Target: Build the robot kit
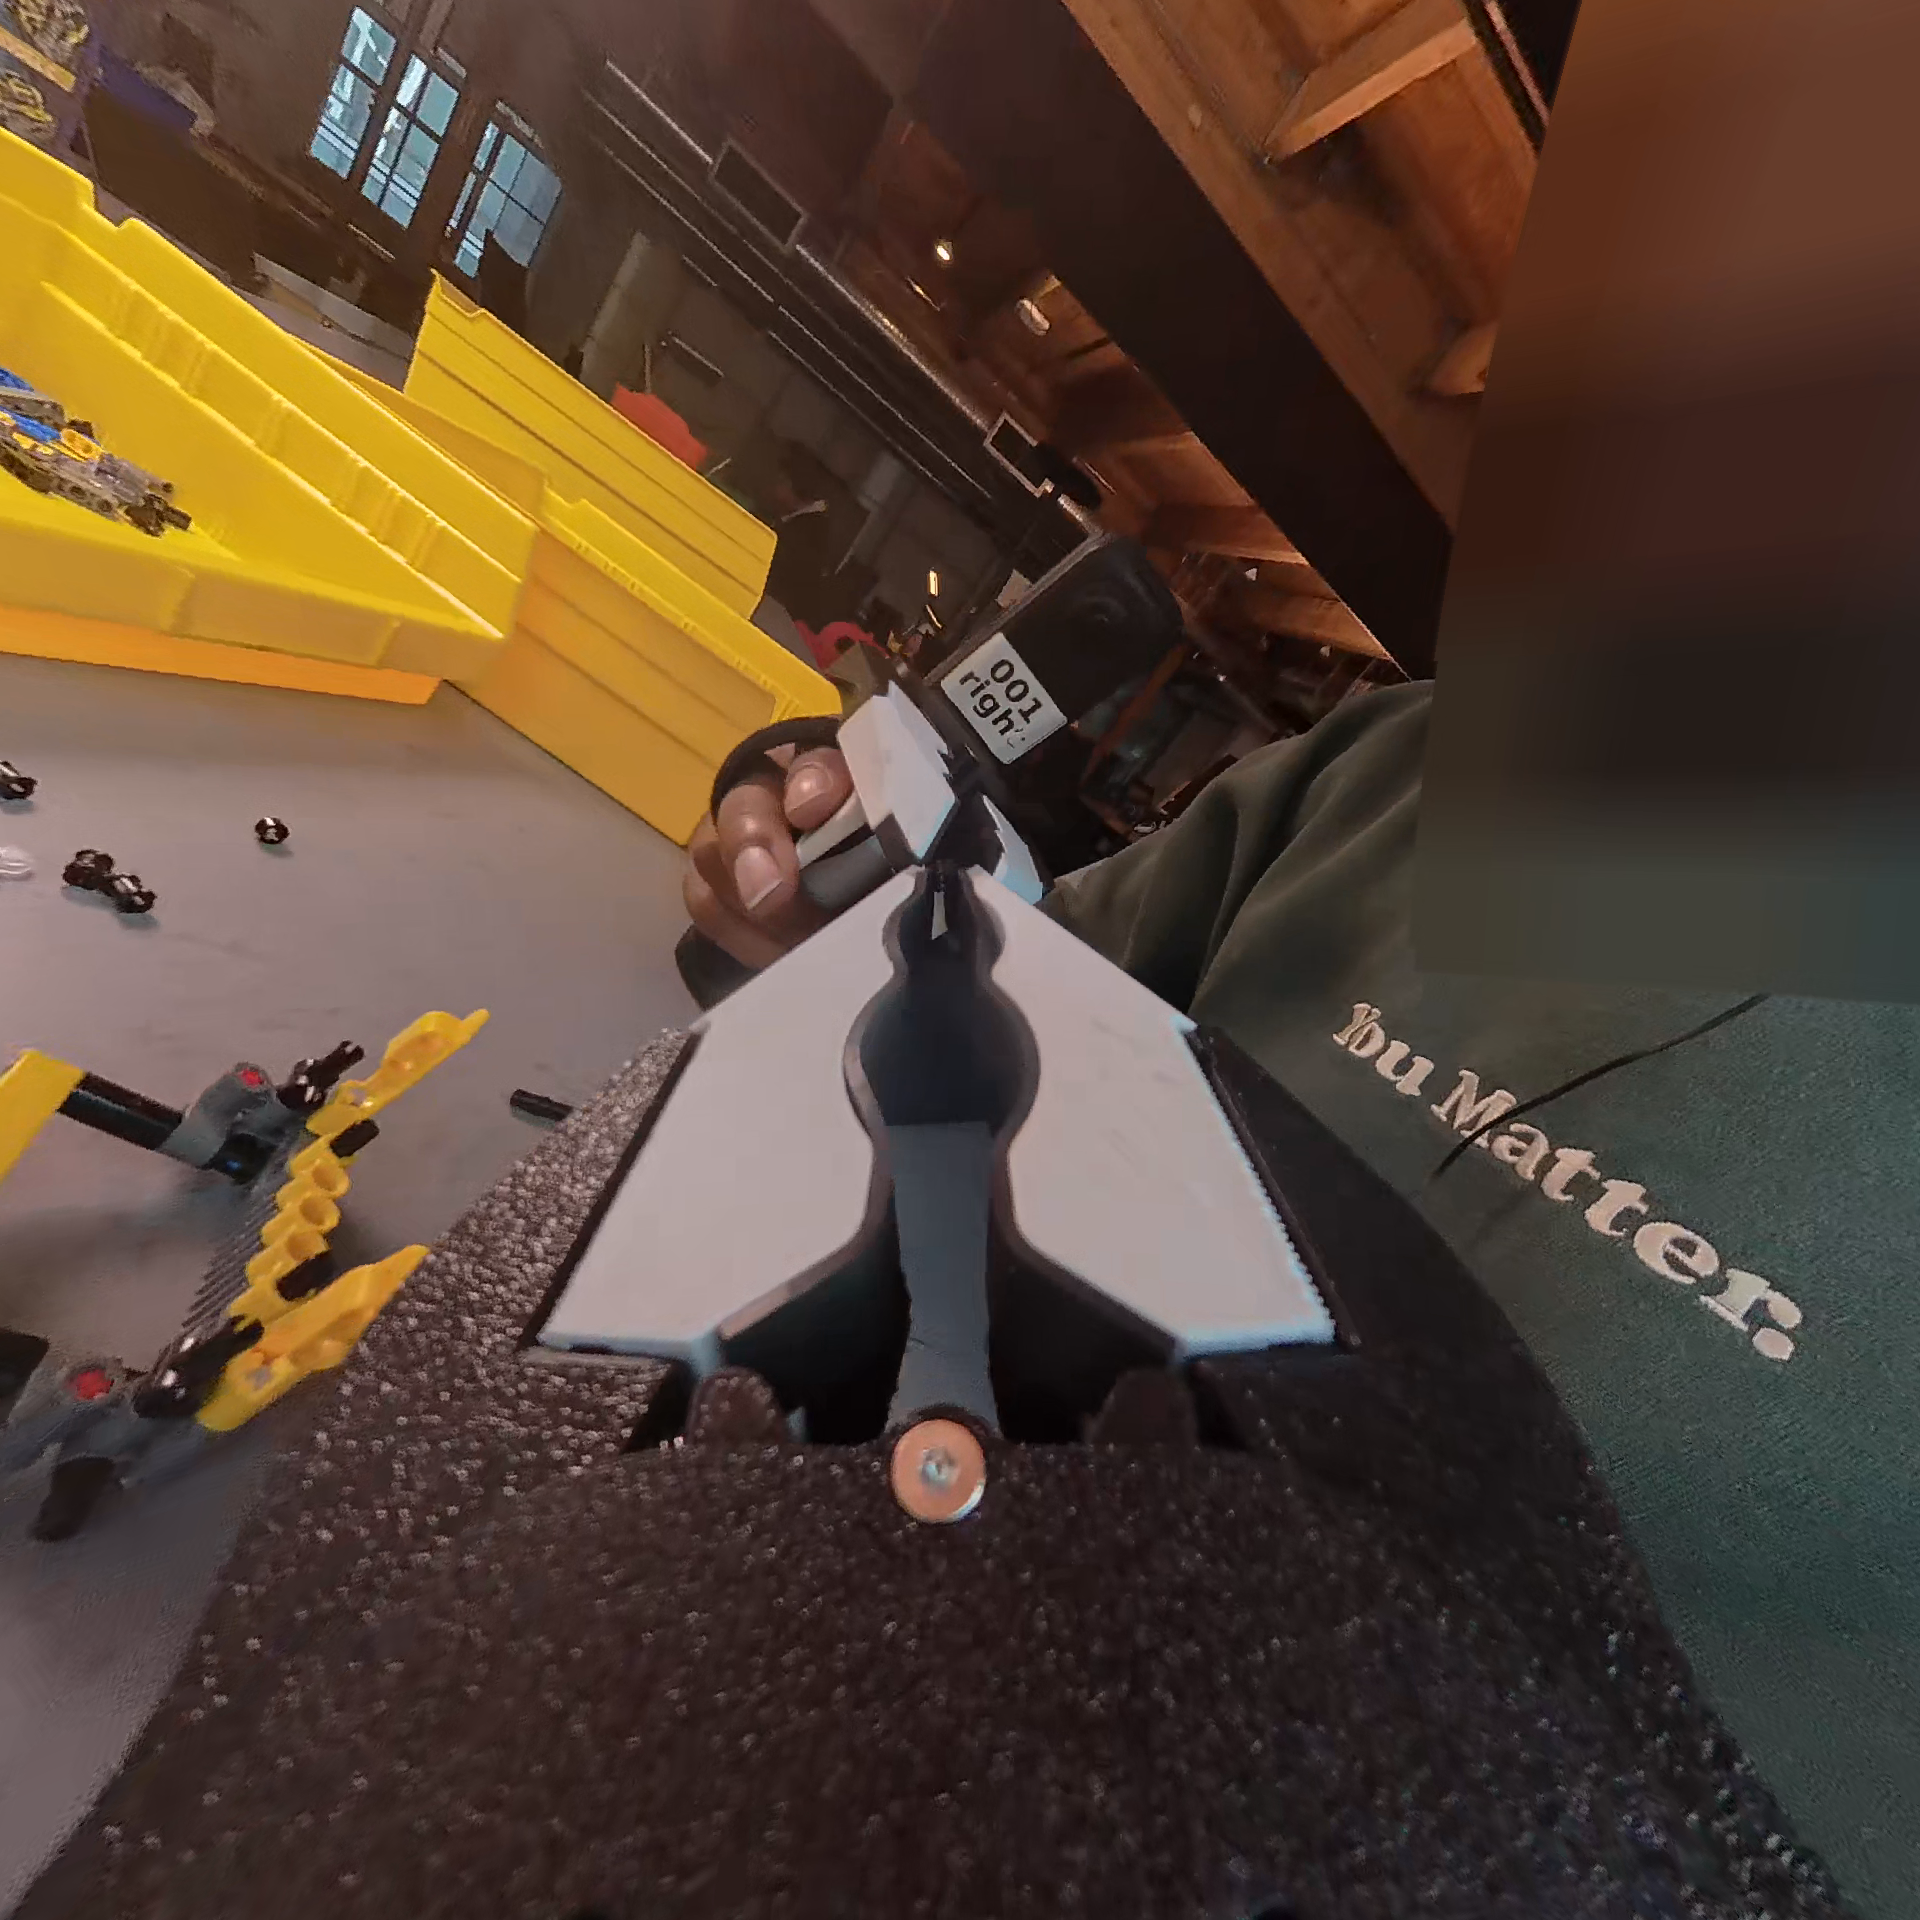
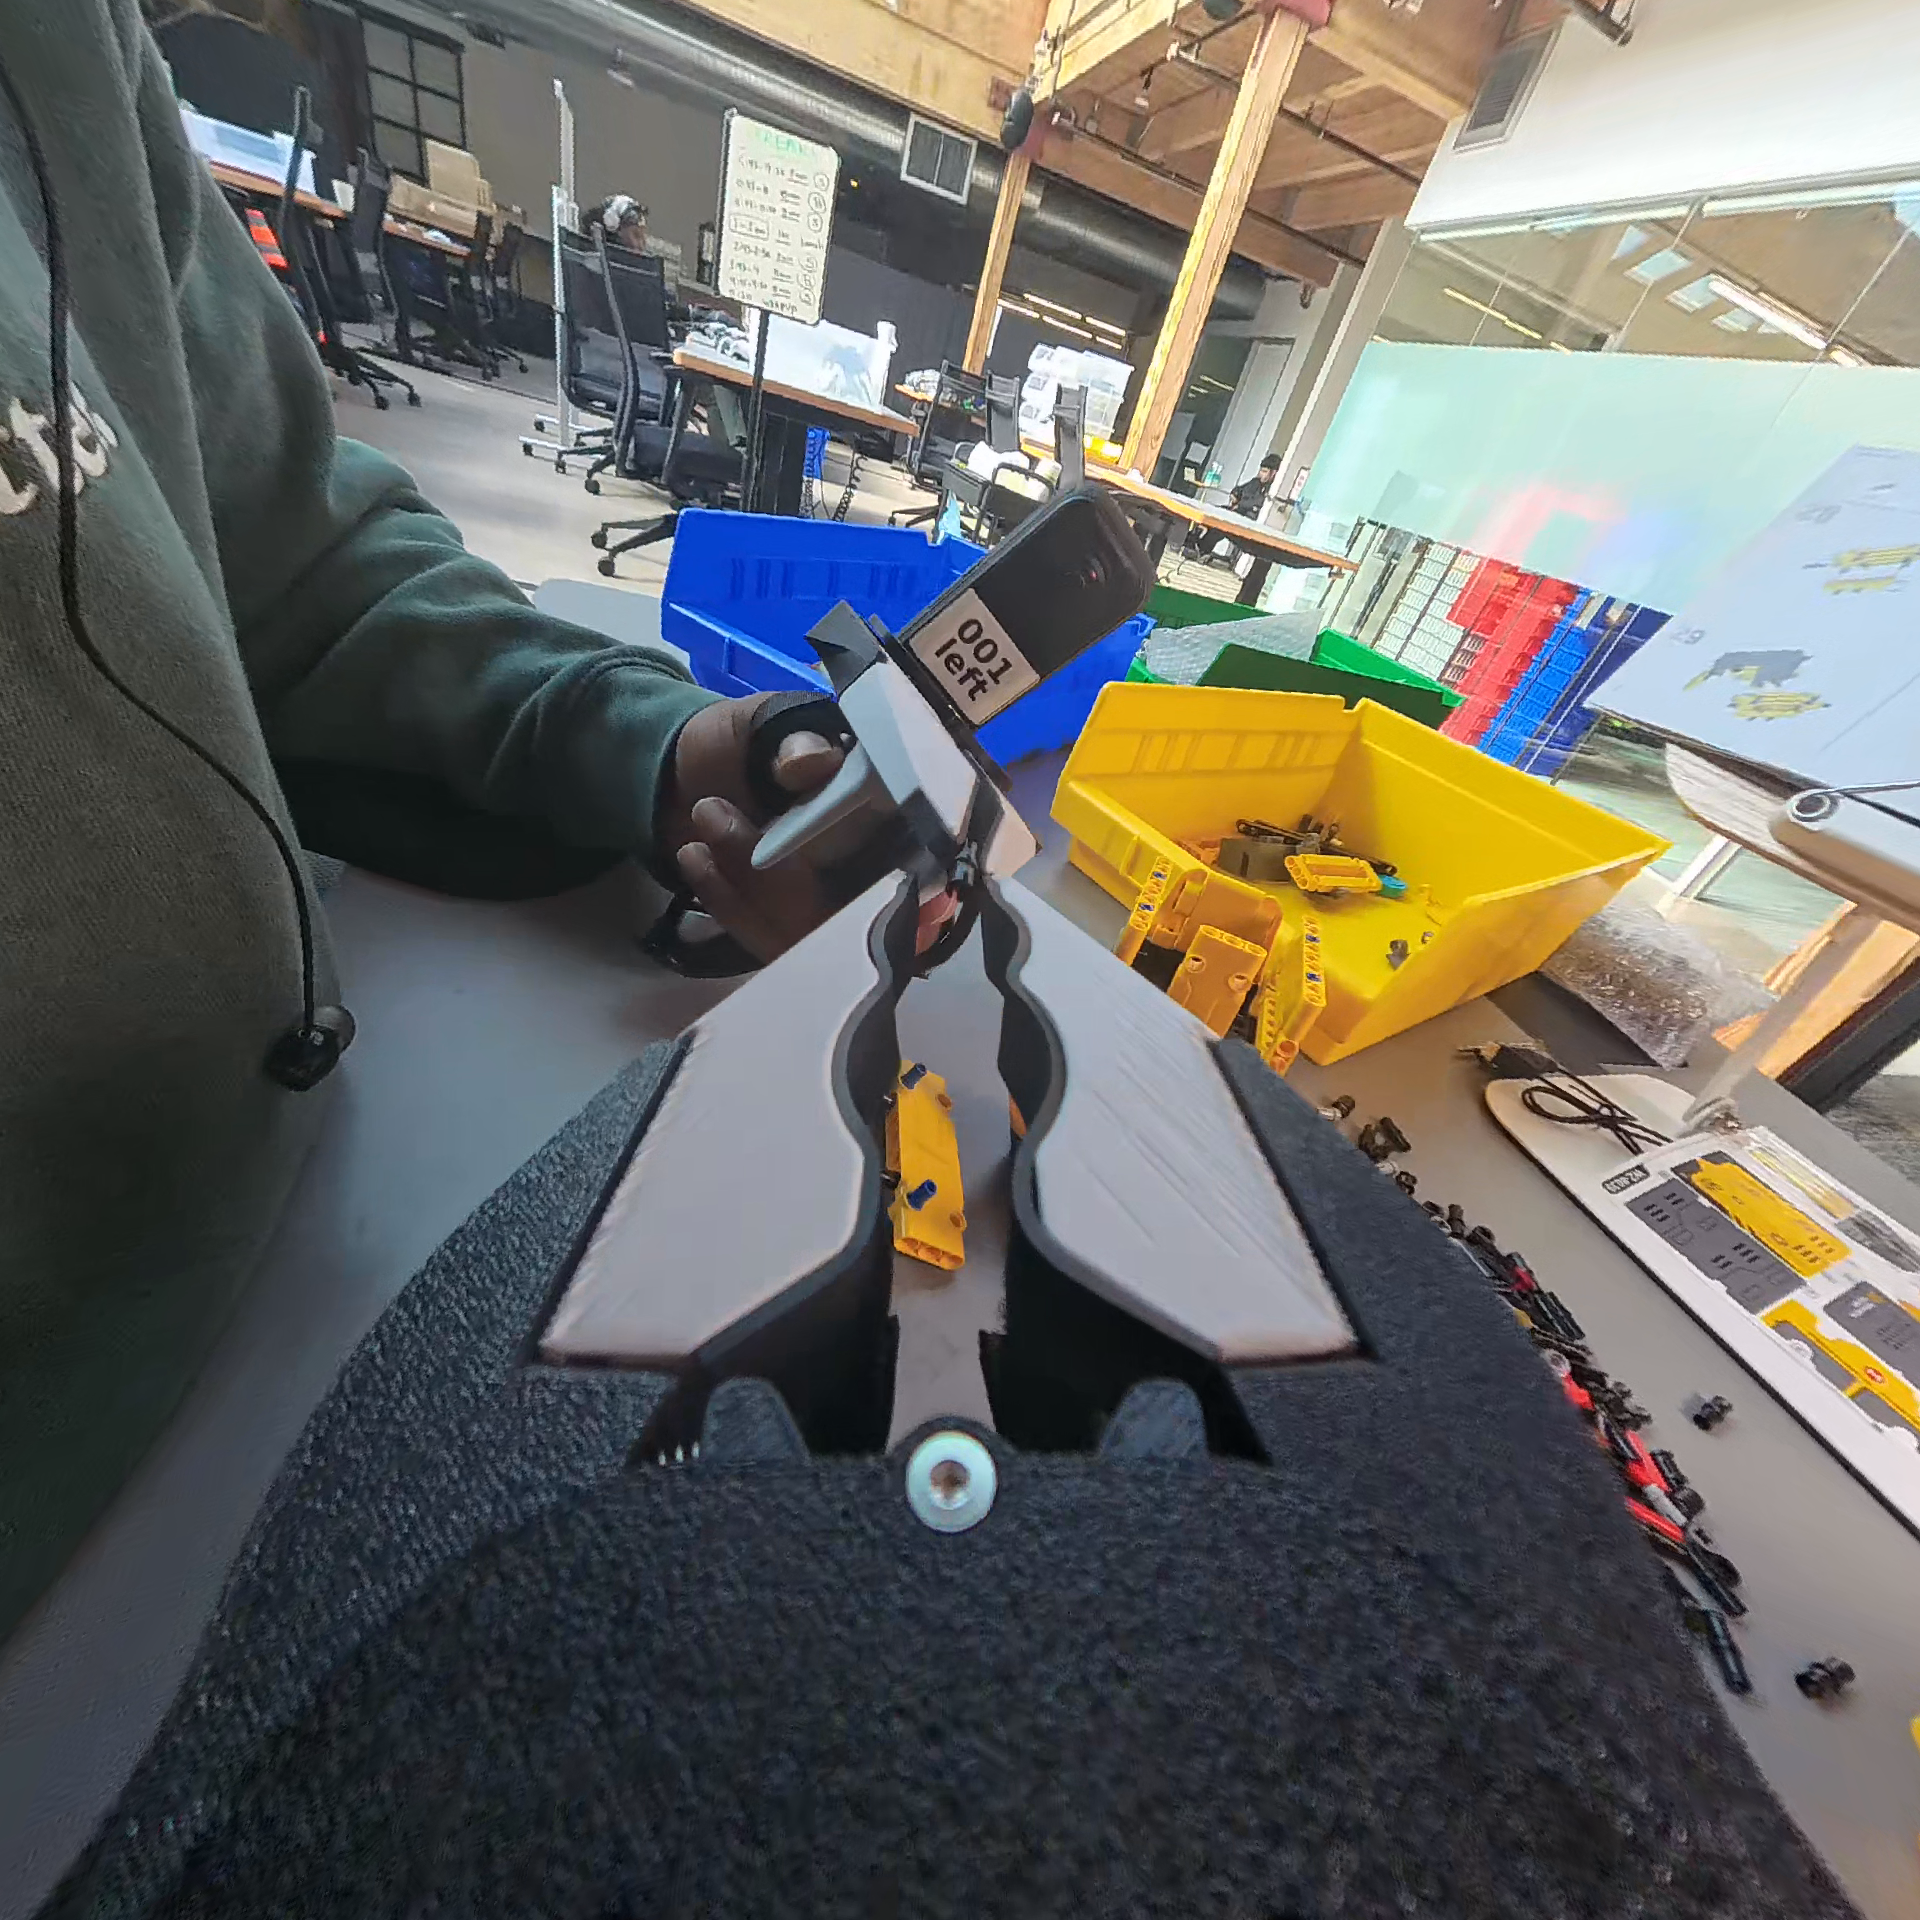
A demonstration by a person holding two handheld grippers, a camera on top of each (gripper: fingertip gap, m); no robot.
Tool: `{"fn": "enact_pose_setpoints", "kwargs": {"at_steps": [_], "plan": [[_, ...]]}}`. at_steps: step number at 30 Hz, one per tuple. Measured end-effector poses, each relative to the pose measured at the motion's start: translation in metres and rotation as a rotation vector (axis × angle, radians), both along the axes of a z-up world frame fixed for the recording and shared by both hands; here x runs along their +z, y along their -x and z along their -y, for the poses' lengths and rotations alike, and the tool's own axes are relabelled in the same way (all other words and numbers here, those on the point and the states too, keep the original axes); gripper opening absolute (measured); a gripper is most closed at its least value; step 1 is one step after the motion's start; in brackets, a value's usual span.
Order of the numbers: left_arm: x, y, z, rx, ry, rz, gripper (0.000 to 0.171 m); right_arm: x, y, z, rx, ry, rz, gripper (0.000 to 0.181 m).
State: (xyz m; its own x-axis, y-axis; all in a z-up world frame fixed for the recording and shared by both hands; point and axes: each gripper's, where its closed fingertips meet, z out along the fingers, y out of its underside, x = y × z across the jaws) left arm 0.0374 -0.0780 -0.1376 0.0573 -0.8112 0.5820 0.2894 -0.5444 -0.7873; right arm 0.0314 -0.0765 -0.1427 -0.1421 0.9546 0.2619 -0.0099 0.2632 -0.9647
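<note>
Your left gripper (image 1: 940,920) holds its jaws together on a small black piece (image 1: 935,902), tip to tip with your right gripper (image 2: 945,914). The right jaws stand narrowly apart around a reddish piece (image 2: 928,920); whether they grip it cannot be told. A yellow assembly (image 1: 301,1226) lies on the grey table (image 1: 416,914) beside the left gripper.

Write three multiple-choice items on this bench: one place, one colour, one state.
1. The loose yellow beam lies: A in a drawer; B on the grey table, seen between the right gripper's fingers; C on the floor.
2. The bin with parts showing inside is: A red; B white; C yellow.
3. The two grippers are: A tip to tip at a small part; B far apart; C laid flat on the table.

B: the beam rests on bare table below the fingers.
C: its yellow walls surround yellow and black parts.
A: the left gripper and right gripper meet at the small part.
</note>
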Motion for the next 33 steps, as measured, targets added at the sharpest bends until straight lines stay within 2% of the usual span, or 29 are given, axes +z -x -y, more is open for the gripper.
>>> {"fn": "enact_pose_setpoints", "kwargs": {"at_steps": [13, 16, 19, 22, 25, 28, 33], "plan": [[0.001, 0.0, 0.001, -0.021, 0.033, 0.036, 0.002, 0.004, -0.001, 0.0, -0.019, -0.03, -0.017, 0.004], [-0.001, 0.0, 0.0, -0.011, 0.022, 0.0, 0.004, 0.001, -0.001, -0.001, -0.011, -0.005, 0.003, 0.003], [-0.014, 0.009, -0.005, 0.062, -0.083, -0.197, 0.008, -0.006, 0.0, -0.008, -0.023, 0.045, 0.055, 0.003], [-0.055, 0.031, -0.013, 0.17, -0.251, -0.617, 0.016, -0.019, -0.003, -0.025, -0.079, 0.065, 0.129, 0.003], [-0.096, 0.042, -0.016, 0.194, -0.398, -0.976, 0.019, -0.034, -0.005, -0.039, -0.139, 0.049, 0.206, 0.003], [-0.116, 0.035, -0.012, 0.149, -0.46, -1.098, 0.02, -0.043, -0.007, -0.046, -0.17, 0.04, 0.252, 0.003], [-0.126, 0.037, -0.014, 0.143, -0.49, -1.189, 0.024, -0.051, -0.009, -0.048, -0.176, 0.019, 0.294, 0.003]]}}
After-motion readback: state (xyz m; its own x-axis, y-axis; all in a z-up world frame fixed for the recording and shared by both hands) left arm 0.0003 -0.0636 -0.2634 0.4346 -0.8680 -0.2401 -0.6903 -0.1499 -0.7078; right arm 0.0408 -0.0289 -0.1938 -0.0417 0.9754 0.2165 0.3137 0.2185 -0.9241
